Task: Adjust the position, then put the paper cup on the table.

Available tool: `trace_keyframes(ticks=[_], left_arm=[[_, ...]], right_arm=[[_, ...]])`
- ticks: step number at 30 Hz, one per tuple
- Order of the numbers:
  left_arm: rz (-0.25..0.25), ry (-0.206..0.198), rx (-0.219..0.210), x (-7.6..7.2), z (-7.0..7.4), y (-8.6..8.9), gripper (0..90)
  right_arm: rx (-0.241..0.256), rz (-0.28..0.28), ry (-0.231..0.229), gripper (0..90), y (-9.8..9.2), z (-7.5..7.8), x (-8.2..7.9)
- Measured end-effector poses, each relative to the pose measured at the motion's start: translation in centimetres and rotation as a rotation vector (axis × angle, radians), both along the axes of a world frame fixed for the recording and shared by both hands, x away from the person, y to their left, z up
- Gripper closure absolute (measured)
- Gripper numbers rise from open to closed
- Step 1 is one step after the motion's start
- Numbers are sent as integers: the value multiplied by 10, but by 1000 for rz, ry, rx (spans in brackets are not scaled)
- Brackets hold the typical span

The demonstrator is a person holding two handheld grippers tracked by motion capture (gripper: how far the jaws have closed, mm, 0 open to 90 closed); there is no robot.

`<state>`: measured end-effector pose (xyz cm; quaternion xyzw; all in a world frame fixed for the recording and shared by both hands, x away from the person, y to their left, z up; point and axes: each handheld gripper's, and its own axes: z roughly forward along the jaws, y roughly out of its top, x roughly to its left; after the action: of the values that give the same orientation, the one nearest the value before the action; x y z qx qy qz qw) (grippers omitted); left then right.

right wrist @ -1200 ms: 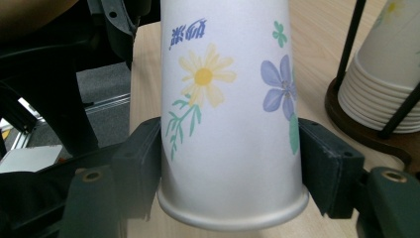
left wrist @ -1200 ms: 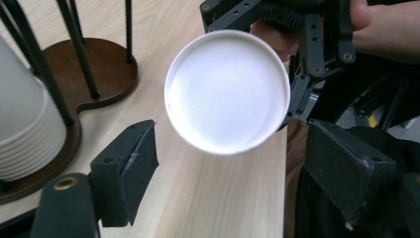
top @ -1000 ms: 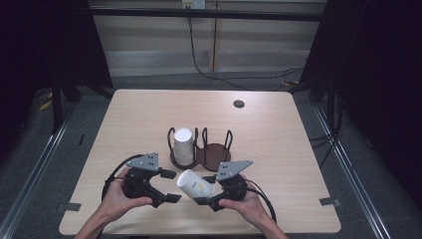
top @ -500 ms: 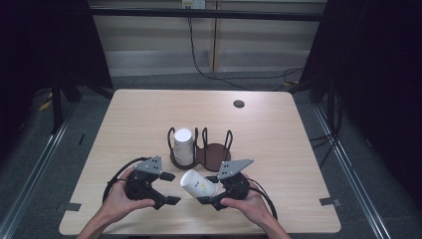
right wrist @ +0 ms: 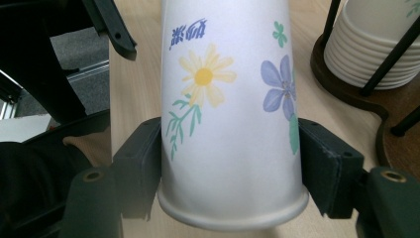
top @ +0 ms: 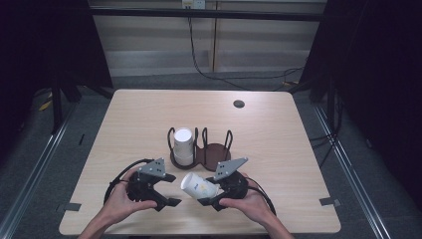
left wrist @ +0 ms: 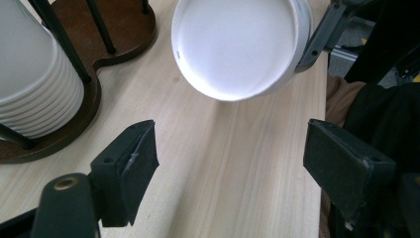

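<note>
Since a second ago the left tool [top: 166, 191] has edged a little toward the paper cup [top: 197, 186], which the right tool [top: 209, 195] has kept nearly in place, tilted with its closed base toward the left one. The right tool's jaws are clamped on the cup's flowered sides just above its rim [right wrist: 233, 208]; the left tool's jaws stand wide apart with nothing between them, the cup's white base [left wrist: 237, 47] just ahead. The cup hangs low over the near edge of the pale wooden worktop [top: 139, 124]. Behind it stands a dark wooden holder [top: 211, 153] with black wire posts, a stack of cups [top: 183, 147] in its left bay. A small dark round disc [top: 239, 104] sits near the far right. Around the worktop the room is dim, with grey floor and cables by the back wall.
</note>
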<state>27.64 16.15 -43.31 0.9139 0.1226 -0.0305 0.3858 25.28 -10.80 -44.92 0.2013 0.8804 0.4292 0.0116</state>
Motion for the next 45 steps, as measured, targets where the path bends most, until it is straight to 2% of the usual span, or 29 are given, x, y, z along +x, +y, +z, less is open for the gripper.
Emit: trace_keyframes(ticks=[7, 9, 10, 19, 22, 26, 32, 39, 41, 45], left_arm=[[-2, -2, 7, 0, 0, 0, 211], [3, -4, 8, -1, -1, 0, 211], [-1, -7, 13, -1, -1, -1, 208], [-15, 0, 42, -1, -6, -6, 208], [-7, -7, 36, 0, -7, -6, 208], [-18, -19, 45, 2, -6, -5, 208], [-24, -30, 16, 0, -4, -7, 215], [-36, -30, 43, 0, -6, -10, 221], [-44, -7, 41, -1, -8, -12, 224], [-59, -3, 54, -2, -8, -13, 227]], right_arm=[[-40, 17, 16, 315, 0, 1, 2], [-62, 30, 21, 315, 1, 1, 2], [-96, 26, 22, 315, 2, 1, 3], [-164, 46, 28, 315, 2, 1, 7], [-197, 70, 23, 315, 4, 5, 8], [-212, 85, 16, 315, 6, 13, 13], [-260, 98, 2, 315, 12, 17, 12], [-305, 137, 9, 315, 20, 15, 11], [-335, 139, 16, 313, 23, 13, 10], [-339, 144, 10, 313, 22, 15, 7]])
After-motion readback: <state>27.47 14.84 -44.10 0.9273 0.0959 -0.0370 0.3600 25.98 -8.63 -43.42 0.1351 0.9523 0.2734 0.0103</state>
